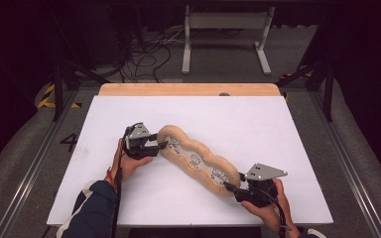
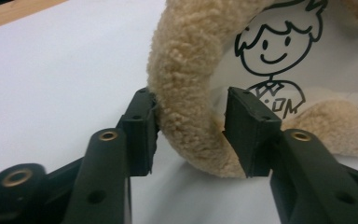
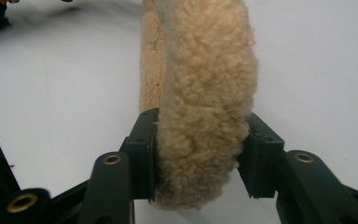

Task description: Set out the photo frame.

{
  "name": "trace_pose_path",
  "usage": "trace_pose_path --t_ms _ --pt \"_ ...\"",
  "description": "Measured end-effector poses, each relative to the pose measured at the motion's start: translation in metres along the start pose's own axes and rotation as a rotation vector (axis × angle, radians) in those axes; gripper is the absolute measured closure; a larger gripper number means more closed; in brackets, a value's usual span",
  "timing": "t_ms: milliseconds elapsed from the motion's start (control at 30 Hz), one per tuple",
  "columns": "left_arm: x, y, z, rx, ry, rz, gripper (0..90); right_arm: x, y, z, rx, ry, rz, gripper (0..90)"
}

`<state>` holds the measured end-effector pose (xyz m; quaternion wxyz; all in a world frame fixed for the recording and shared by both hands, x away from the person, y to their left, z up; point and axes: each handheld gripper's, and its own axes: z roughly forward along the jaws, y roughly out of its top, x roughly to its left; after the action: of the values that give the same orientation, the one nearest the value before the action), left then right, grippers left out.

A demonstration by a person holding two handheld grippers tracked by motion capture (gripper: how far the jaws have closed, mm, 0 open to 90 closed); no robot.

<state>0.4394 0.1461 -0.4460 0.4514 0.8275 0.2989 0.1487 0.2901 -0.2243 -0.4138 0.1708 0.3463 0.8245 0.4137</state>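
Right gripper (image 3: pixel 198 154) fingers (image 3: pixel 142 149) are pinching the fleecy rim of a long cartoon-printed cushion (image 1: pixel 198 158). Left gripper (image 2: pixel 191 135) fingers (image 2: pixel 142 133) are straddling its other end, partly open, one pad touching, on the white worktop (image 1: pixel 258 119).

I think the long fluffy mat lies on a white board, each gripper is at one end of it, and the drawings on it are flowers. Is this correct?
Not quite: the drawings are cartoon people, not flowers; the left gripper view shows a smiling figure with a tie. The rest holds: in the high view the fluffy mat lies on the white board, with the left gripper at one end and the right gripper at the other.
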Motion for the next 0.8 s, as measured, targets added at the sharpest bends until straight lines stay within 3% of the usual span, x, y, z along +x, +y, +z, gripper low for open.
trace_pose_path --t_ms 133,800 --pt "-0.001 0.000 -0.002 0.007 0.012 0.009 62.7 -0.001 0.001 -0.001 0.004 -0.009 -0.016 58.9" --pt "-0.005 -0.006 -0.016 0.012 0.021 0.000 62.9 -0.013 0.001 0.007 -0.037 -0.082 -0.019 61.7"
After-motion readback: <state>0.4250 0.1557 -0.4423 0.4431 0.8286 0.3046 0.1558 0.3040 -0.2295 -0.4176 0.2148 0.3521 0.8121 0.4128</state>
